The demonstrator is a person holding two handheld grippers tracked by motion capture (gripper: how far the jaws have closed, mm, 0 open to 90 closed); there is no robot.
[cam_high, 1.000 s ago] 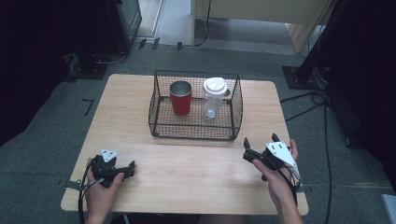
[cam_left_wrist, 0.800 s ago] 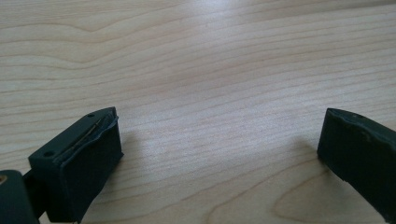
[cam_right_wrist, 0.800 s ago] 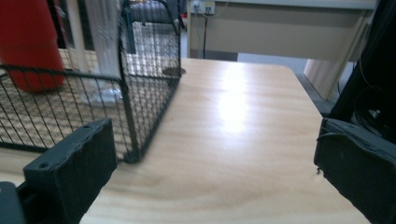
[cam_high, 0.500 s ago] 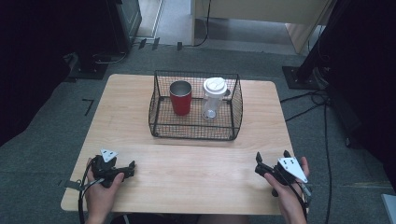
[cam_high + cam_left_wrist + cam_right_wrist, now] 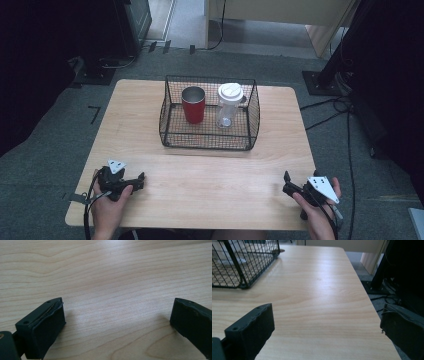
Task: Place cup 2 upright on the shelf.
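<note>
**A:** Pale wood is most of what there is: a light, grained surface [image 5: 150, 125] with a black wire basket [image 5: 209, 142] standing toward its far middle.

**B:** What's inside the basket?

**A:** Two drinking vessels, upright and side by side. A red tumbler [image 5: 193, 104] with a metal rim on the left, a clear cup with a white lid [image 5: 228, 105] on the right. They stand close together; I can't tell whether they touch.

**B:** And the person's hands?

**A:** Both low at the near edge, well apart from the basket. The left gripper [image 5: 134, 180] rests near the near left corner, its jaws spread wide over bare wood. The right gripper [image 5: 286, 183] sits near the near right corner, jaws also wide, holding nothing. In the right gripper view a corner of the basket lies ahead and to the left.

**B:** So which step is this?

**A:** To my eye, nothing is in hand; both grippers look parked at rest, either ahead of a reach or with the work finished.

**B:** What would the next move need?

**A:** If a vessel is to come out, I'd judge a gripper must travel forward, rise over the basket's rim, come down from above, and close on one cup without knocking its neighbour.
</note>
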